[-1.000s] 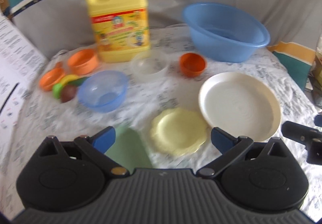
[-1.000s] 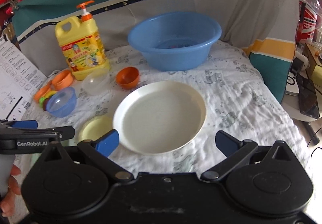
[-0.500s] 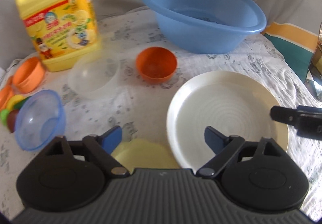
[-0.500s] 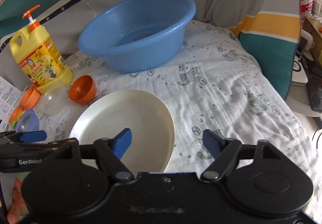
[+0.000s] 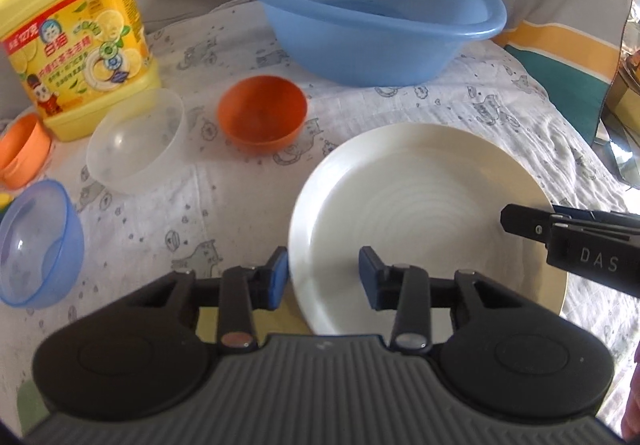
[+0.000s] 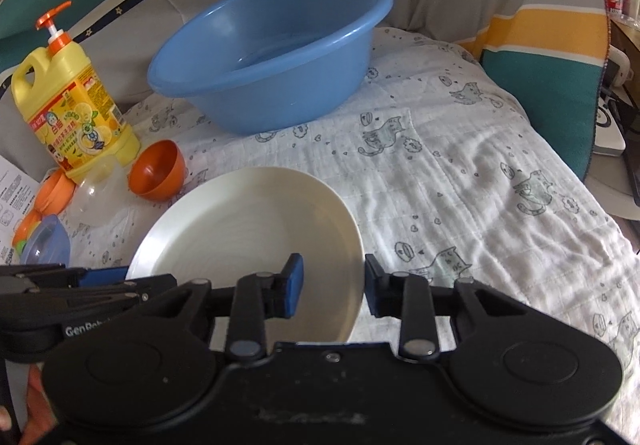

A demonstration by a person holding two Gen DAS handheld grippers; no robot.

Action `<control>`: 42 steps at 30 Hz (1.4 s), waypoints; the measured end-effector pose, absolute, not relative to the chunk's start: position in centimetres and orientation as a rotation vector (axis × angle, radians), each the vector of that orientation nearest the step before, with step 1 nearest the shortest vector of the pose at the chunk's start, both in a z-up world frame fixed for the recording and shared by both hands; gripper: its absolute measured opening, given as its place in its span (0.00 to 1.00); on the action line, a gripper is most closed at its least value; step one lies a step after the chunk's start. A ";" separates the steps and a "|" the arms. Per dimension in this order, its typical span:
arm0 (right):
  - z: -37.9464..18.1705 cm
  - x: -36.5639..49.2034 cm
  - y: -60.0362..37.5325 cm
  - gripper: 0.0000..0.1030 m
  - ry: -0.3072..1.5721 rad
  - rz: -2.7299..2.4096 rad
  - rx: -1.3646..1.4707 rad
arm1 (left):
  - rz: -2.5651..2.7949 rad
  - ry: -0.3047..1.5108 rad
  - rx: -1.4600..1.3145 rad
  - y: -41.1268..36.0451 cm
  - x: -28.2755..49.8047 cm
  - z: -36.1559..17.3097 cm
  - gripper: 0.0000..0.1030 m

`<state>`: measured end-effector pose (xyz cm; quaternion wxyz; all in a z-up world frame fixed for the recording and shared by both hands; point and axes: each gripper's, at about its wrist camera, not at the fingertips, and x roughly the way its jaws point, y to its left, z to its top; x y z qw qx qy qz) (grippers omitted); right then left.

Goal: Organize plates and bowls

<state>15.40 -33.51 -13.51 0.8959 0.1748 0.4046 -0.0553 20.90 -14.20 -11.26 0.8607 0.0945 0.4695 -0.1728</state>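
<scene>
White plate (image 5: 420, 213) rim between both sets of closing jaws, near edge hidden behind gripper bodies.

Both grippers have come down and in over the large round white plate (image 5: 424, 213). The left gripper (image 5: 322, 281) now straddles its left rim, the right gripper (image 6: 333, 285) its right rim, and both sets of jaws are closing from wide open.
</scene>
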 end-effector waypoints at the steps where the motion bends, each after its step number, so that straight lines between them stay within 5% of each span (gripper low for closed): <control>1: -13.4 15.2 -33.5 0.31 0.841 -0.115 0.367 | -0.361 0.986 0.197 -14.1 20.6 -11.1 0.36; 20: -9.1 4.9 -32.0 0.31 0.817 -0.136 0.370 | -0.355 1.000 0.146 -12.0 10.0 -6.2 0.37; 42: -10.9 -0.5 -29.7 0.31 0.848 -0.131 0.356 | -0.351 1.036 0.168 -10.2 4.3 -8.6 0.39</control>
